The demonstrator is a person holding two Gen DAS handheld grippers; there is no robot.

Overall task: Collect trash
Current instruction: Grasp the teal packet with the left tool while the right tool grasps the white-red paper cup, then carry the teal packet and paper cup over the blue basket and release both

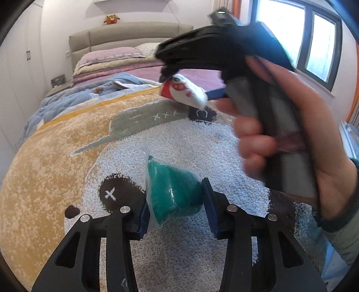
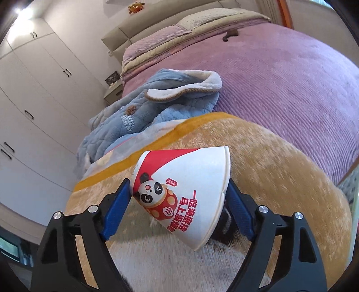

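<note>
Two pieces of trash show, one in each claw. The left claw [image 1: 175, 209] is clenched on a green bag [image 1: 172, 193], wrapped in clear film, just above the blanket [image 1: 56, 161] on the bed [image 2: 291, 89]. The right claw [image 2: 179, 204] grasps one paper cup [image 2: 190, 193], tilted on its side, its pads pressing base and rim; one hand [image 1: 291, 139] bears it. One blue jacket [image 2: 152, 107] lies crumpled on the bed, and two pillows [image 2: 202, 20] lie at the headboard.

I count one paper cup [image 2: 186, 193], one green bagged bundle [image 1: 172, 193], one blue robe [image 2: 143, 112], two claws.
</note>
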